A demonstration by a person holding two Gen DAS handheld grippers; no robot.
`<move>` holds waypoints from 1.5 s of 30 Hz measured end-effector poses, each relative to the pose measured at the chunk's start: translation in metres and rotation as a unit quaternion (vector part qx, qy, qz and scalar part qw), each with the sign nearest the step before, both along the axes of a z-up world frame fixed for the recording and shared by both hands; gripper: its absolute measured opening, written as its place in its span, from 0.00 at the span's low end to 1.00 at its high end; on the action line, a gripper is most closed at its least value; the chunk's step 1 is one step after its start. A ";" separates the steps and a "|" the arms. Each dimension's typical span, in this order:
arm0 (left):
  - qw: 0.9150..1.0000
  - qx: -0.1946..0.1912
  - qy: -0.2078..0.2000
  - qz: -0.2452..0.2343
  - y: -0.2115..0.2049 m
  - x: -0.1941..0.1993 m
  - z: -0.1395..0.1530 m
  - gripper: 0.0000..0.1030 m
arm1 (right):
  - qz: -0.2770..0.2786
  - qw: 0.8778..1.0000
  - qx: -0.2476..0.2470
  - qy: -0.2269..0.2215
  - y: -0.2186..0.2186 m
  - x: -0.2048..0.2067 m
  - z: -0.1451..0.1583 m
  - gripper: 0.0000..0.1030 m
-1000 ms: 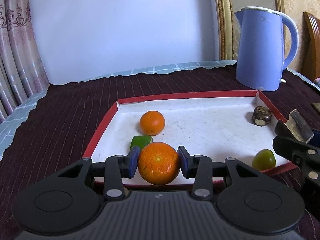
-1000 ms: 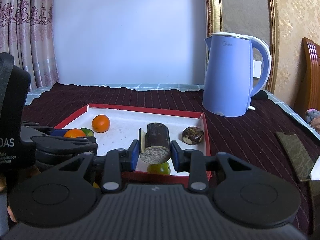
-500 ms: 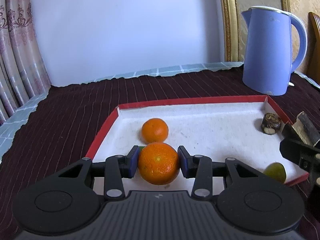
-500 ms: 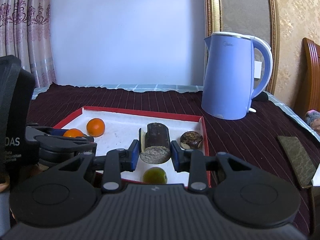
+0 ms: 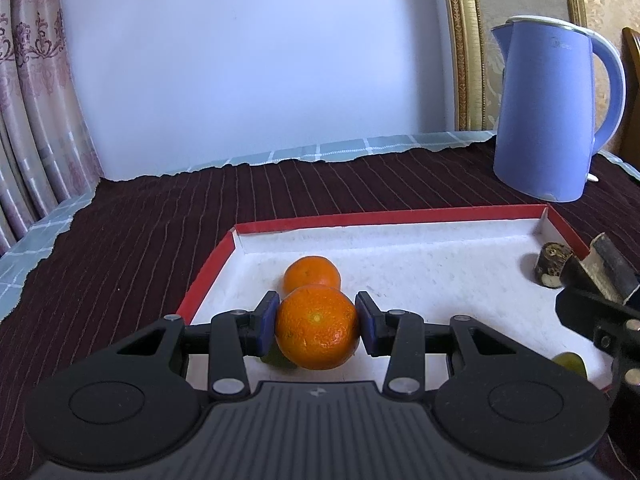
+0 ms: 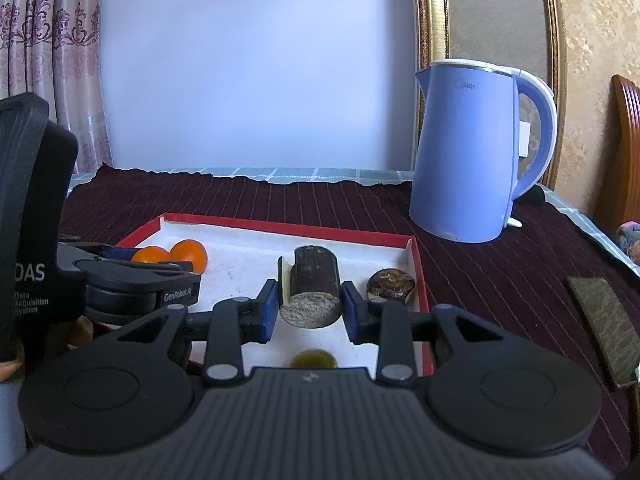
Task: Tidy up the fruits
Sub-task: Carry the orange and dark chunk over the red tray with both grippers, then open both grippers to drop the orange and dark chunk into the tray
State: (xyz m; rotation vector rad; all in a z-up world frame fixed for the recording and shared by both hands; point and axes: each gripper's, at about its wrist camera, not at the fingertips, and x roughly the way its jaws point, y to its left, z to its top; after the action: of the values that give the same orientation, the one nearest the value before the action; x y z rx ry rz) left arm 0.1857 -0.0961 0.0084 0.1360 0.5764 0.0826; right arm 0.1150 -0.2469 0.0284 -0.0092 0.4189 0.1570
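My left gripper (image 5: 317, 328) is shut on an orange (image 5: 316, 330), held over the near left part of the red-rimmed white tray (image 5: 400, 216). A second orange (image 5: 312, 273) lies on the tray just beyond it, and a green fruit (image 5: 274, 358) peeks out below the held orange. My right gripper (image 6: 309, 306) is shut on a dark sugarcane piece (image 6: 311, 290) above the tray's right half (image 6: 280, 226). A shorter dark cane piece (image 6: 391, 285) lies by the tray's right wall. A green fruit (image 6: 313, 359) sits near the front rim.
A blue electric kettle (image 6: 472, 156) stands on the dark striped tablecloth (image 5: 140, 240) behind the tray's right corner. A flat dark slab (image 6: 604, 320) lies on the cloth to the right. A curtain (image 5: 32, 120) hangs at the left and a wooden chair (image 6: 624, 152) stands far right.
Both grippers have moved forward over the tray with their loads. The green fruits have slid down toward the gripper bodies in both views, and the kettle looks closer.
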 end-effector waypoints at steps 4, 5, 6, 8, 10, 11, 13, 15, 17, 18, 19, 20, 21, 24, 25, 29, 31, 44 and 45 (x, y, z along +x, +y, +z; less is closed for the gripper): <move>1.000 -0.004 0.003 0.003 0.001 0.006 -0.001 0.39 | 0.000 1.000 -0.001 -0.003 0.000 0.005 0.002 0.30; 1.000 -0.004 0.003 0.003 0.001 0.007 -0.001 0.39 | 0.000 1.000 -0.002 -0.003 0.000 0.007 0.003 0.30; 1.000 -0.003 0.004 0.003 0.001 0.008 -0.001 0.39 | 0.000 1.000 -0.003 -0.003 0.000 0.008 0.003 0.30; 1.000 -0.003 0.004 0.004 0.001 0.010 -0.002 0.39 | -0.001 1.000 -0.003 -0.002 0.000 0.011 0.003 0.30; 1.000 -0.003 0.005 0.005 0.000 0.013 -0.002 0.39 | -0.002 1.000 -0.003 -0.001 0.000 0.014 0.002 0.30; 1.000 -0.004 0.005 0.005 0.000 0.014 -0.002 0.39 | -0.002 1.000 -0.003 0.000 0.000 0.016 0.002 0.30; 1.000 -0.005 0.006 0.005 -0.001 0.015 -0.002 0.39 | -0.003 1.000 -0.002 0.003 0.000 0.020 0.002 0.30; 1.000 -0.004 0.006 0.005 -0.002 0.018 -0.003 0.39 | -0.003 1.000 -0.001 0.006 -0.001 0.023 0.001 0.30; 1.000 -0.003 0.007 0.005 -0.003 0.021 -0.004 0.39 | -0.004 1.000 -0.004 0.008 -0.001 0.029 0.000 0.30; 1.000 -0.003 0.007 0.005 -0.003 0.022 -0.005 0.39 | -0.005 1.000 -0.006 0.010 0.000 0.031 0.000 0.30; 1.000 -0.004 0.006 0.005 -0.004 0.023 -0.005 0.39 | -0.007 1.000 -0.006 0.011 -0.001 0.033 -0.001 0.30; 1.000 -0.004 0.006 0.004 -0.004 0.024 -0.005 0.39 | -0.009 1.000 -0.006 0.013 -0.002 0.036 -0.001 0.30; 1.000 -0.003 0.006 0.004 -0.004 0.025 -0.005 0.39 | -0.011 1.000 -0.005 0.015 -0.002 0.039 -0.002 0.30; 1.000 0.000 0.005 0.003 -0.006 0.029 -0.007 0.39 | -0.016 1.000 -0.006 0.022 -0.004 0.046 -0.005 0.30; 1.000 0.000 0.006 0.003 -0.006 0.029 -0.007 0.39 | -0.018 1.000 -0.007 0.024 -0.004 0.049 -0.006 0.30; 1.000 0.000 0.006 0.003 -0.007 0.032 -0.007 0.39 | -0.027 0.999 -0.009 0.032 -0.005 0.059 -0.010 0.30; 1.000 -0.001 0.006 0.003 -0.008 0.034 -0.008 0.39 | -0.031 0.999 -0.009 0.035 -0.006 0.064 -0.011 0.30; 1.000 0.001 0.002 0.003 -0.009 0.039 -0.008 0.40 | -0.050 0.998 -0.021 0.026 -0.002 0.073 -0.020 0.49; 1.000 0.001 0.002 0.003 -0.009 0.039 -0.008 0.40 | -0.050 0.998 -0.019 0.026 -0.003 0.073 -0.020 0.49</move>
State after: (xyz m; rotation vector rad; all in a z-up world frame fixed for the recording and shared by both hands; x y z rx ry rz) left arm 0.2245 -0.1050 0.0003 0.1363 0.5801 0.0883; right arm 0.1882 -0.2496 0.0083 -0.0218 0.4736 0.0504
